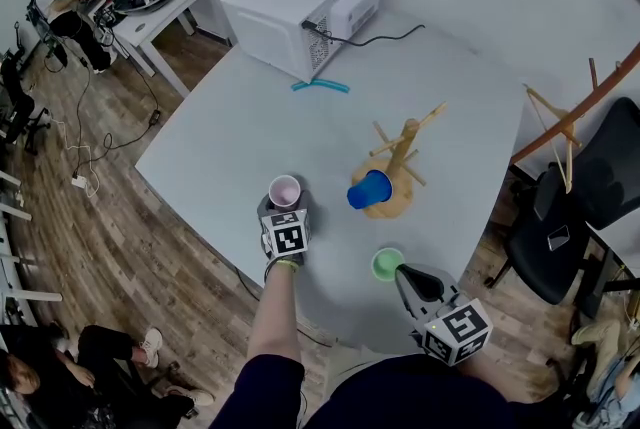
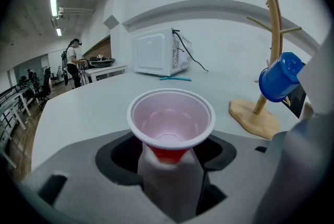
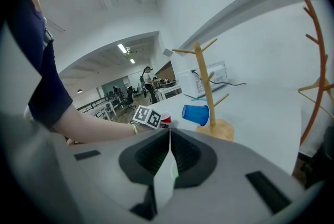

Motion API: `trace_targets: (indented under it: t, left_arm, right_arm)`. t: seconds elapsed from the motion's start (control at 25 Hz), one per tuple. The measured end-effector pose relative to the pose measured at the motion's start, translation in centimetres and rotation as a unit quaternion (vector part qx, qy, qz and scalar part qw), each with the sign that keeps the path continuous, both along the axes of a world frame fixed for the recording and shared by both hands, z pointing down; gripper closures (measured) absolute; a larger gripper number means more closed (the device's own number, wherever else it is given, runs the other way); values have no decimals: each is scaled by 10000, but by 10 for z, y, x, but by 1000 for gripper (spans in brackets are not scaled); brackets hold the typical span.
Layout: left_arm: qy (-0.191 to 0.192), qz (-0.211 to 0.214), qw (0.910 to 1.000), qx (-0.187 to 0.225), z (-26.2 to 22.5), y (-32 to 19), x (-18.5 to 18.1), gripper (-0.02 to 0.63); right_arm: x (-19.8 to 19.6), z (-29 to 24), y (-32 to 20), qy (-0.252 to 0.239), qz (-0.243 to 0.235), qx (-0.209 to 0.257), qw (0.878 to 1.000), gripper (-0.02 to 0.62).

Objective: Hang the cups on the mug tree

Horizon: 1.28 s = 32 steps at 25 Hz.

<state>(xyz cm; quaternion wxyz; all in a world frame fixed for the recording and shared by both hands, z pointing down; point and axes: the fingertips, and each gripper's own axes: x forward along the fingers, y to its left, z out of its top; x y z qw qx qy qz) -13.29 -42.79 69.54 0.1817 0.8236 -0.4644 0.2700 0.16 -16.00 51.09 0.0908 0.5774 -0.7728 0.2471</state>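
A wooden mug tree [image 1: 400, 157] [image 2: 274, 24] [image 3: 204, 82] stands right of the table's middle, and a blue cup [image 1: 369, 189] [image 2: 280, 78] [image 3: 196, 113] hangs on one of its low pegs. To its left, my left gripper [image 1: 285, 213] [image 2: 169, 163] is shut on the lower part of an upright red cup [image 1: 285, 190] [image 2: 171, 121] [image 3: 165, 118] with a white inside. At the table's near edge, my right gripper [image 1: 408, 275] [image 3: 169, 134] is shut, pinching the wall of a green cup [image 1: 387, 264] [image 3: 174, 169]. Only a sliver of that cup shows between the jaws.
A white microwave [image 1: 305, 7] [image 2: 156, 53] with a black cable sits at the far side of the grey table [image 1: 240, 137]. A light blue stick [image 1: 320, 86] [image 2: 175, 79] lies in front of it. A black chair [image 1: 570, 217] and a wooden stand are to the right.
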Motion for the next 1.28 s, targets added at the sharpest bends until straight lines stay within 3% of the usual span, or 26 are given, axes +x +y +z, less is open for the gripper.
trace_targets:
  t: [0.08, 0.76, 1.28]
  left_arm:
    - [-14, -4, 10000, -8, -1, 1, 0, 318]
    - [-73, 154, 9992, 355, -31, 5, 3, 325]
    - [11, 330, 9969, 713, -87, 22, 21, 325]
  right_arm:
    - [0, 0, 1, -6, 2, 11, 10000, 565]
    - [0, -4, 5, -51, 39, 147, 9999, 565]
    - [-4, -16, 12, -129, -237, 399, 9988, 565]
